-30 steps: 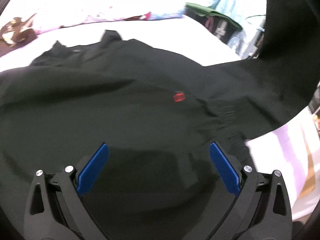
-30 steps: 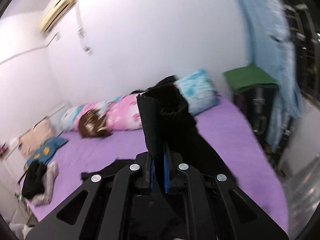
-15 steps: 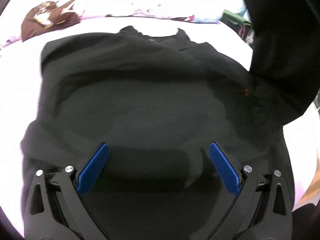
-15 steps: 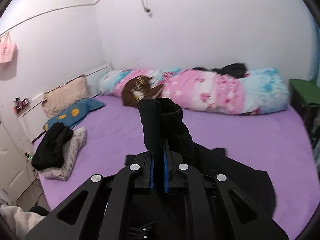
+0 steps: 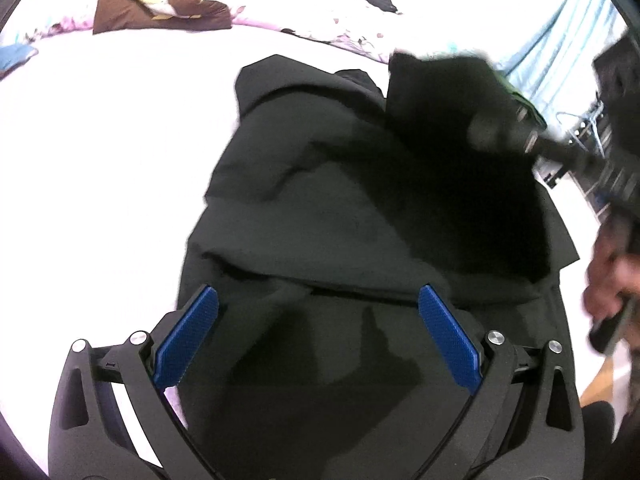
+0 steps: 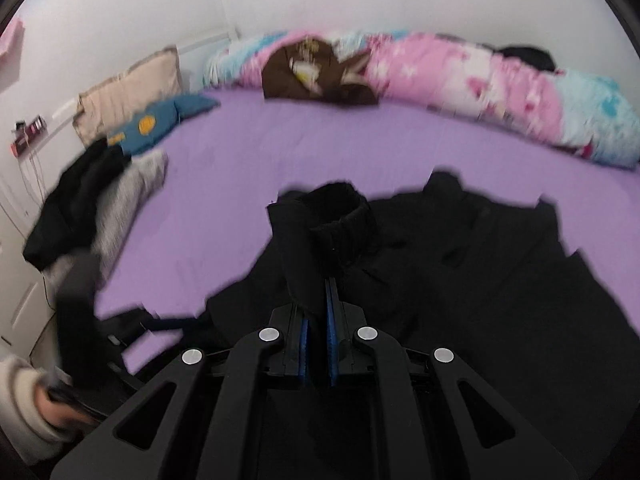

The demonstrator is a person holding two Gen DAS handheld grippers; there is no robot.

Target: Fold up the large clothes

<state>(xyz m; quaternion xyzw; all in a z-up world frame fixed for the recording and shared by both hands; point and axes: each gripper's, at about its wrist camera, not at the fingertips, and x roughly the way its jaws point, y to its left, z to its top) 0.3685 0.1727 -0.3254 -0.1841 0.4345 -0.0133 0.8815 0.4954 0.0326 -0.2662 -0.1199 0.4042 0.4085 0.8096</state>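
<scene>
The right tongs (image 6: 318,320) are pressed together on a sleeve (image 6: 320,236) of the black garment (image 6: 460,280), the blue pads pinching the cloth just below its ribbed cuff (image 6: 340,208), which stands up in front of the fingers. From the left wrist view the same sleeve (image 5: 460,152) appears as a blurred dark mass carried over the right half of the garment, with the right tongs (image 5: 516,128) and the person's hand (image 5: 612,280) blurred beside it.

The left tongs (image 5: 318,340) stand wide apart with nothing between the blue pads (image 5: 188,340); they hover over the lower part of the garment (image 5: 320,240), whose dark cloth fills the gap between the fingers and reaches up and away from them.

The garment lies spread on the purple bed (image 6: 260,168), its collar end pointing toward the far side. In the left view the bed sheet (image 5: 120,160) is washed out to near white.

No containers can be made out. Along the far edge of the bed lies a rolled pink and blue blanket (image 6: 500,80) with a brown cloth (image 6: 312,72) on it. At the left edge of the bed sit a beige pillow (image 6: 132,92), a blue cushion (image 6: 160,124) and a pile of black and grey clothes (image 6: 92,208).
</scene>
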